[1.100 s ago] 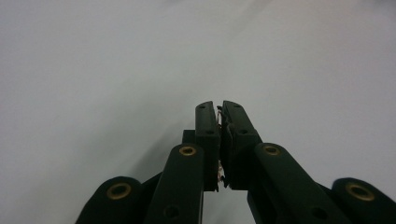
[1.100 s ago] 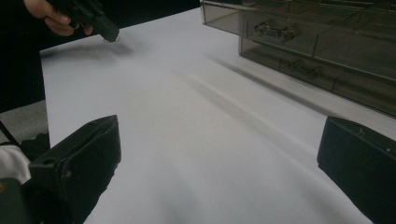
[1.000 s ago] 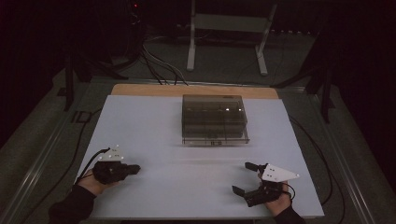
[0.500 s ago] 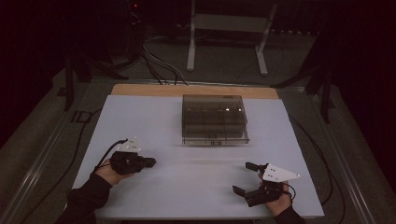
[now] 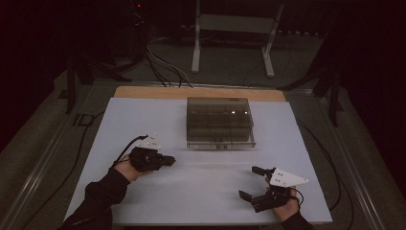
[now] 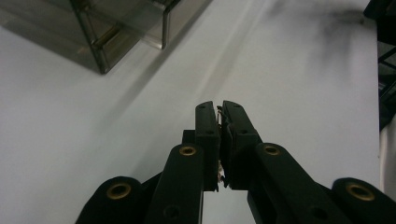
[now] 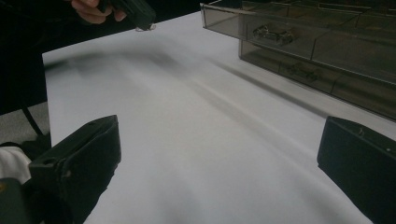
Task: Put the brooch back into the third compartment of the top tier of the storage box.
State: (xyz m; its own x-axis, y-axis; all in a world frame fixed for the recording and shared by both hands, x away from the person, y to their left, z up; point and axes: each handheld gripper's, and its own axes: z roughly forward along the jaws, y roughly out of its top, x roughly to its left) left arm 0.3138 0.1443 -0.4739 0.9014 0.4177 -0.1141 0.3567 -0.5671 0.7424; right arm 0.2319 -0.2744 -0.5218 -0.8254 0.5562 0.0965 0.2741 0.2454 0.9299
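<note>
A smoky see-through drawer box [image 5: 219, 122] stands at the table's middle, toward the back. In the right gripper view one upper drawer [image 7: 275, 35] sticks out a little from the box [image 7: 345, 70]. My left gripper [image 5: 171, 159] hovers left of the box's front, tips pointing right. Its jaws are shut [image 6: 220, 105] on a small thin sliver, which looks clear below the left gripper's tip [image 7: 140, 18]. My right gripper [image 5: 247, 182] rests near the front right edge, wide open [image 7: 219, 144], with bare table between its jaws.
The white table top [image 5: 206, 191] has a wooden strip [image 5: 143, 92] along its far edge. Cables [image 5: 163, 67] and a metal stand [image 5: 230, 38] lie on the dark floor behind. The box's front corner [image 6: 100, 51] is close ahead of the left gripper.
My left gripper has moved forward and right, toward the front of the drawer box. The right gripper has stayed where it was, open.
</note>
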